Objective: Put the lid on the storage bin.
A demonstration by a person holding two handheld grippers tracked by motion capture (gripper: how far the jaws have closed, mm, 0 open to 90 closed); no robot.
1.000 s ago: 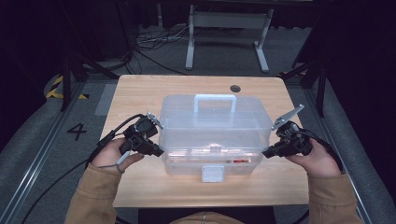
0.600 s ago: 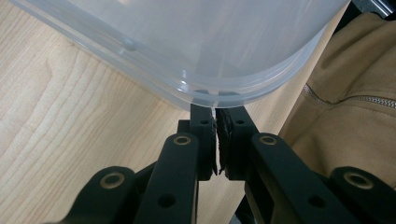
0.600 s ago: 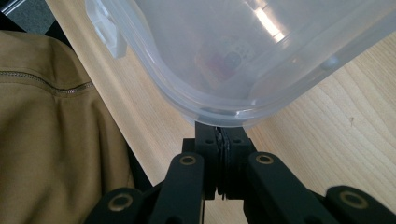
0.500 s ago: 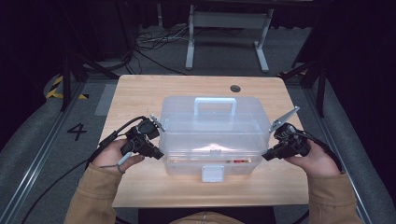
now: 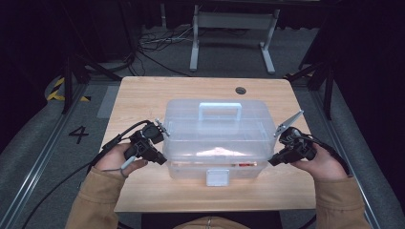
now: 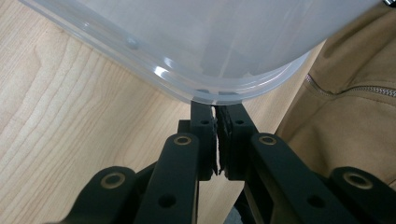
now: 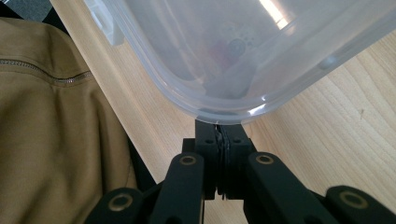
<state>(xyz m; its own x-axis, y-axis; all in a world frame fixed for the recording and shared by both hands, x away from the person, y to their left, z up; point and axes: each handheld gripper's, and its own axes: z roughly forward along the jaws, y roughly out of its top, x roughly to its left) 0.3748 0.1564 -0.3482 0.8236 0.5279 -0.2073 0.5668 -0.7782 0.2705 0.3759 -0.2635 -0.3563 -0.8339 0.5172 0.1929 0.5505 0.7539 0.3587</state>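
The clear plastic box [image 5: 216, 138], lidded with a pale handle, sat between the closed left gripper [image 5: 160, 160] and closed right gripper [image 5: 273, 162].

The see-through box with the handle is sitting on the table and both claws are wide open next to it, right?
Not quite. The see-through box with the handle does sit on the table, one claw at each end, but the claws are shut, not wide open. The left gripper view shows the left claw with its jaws pressed together under the box's rim; the right gripper view shows the same for the right claw.
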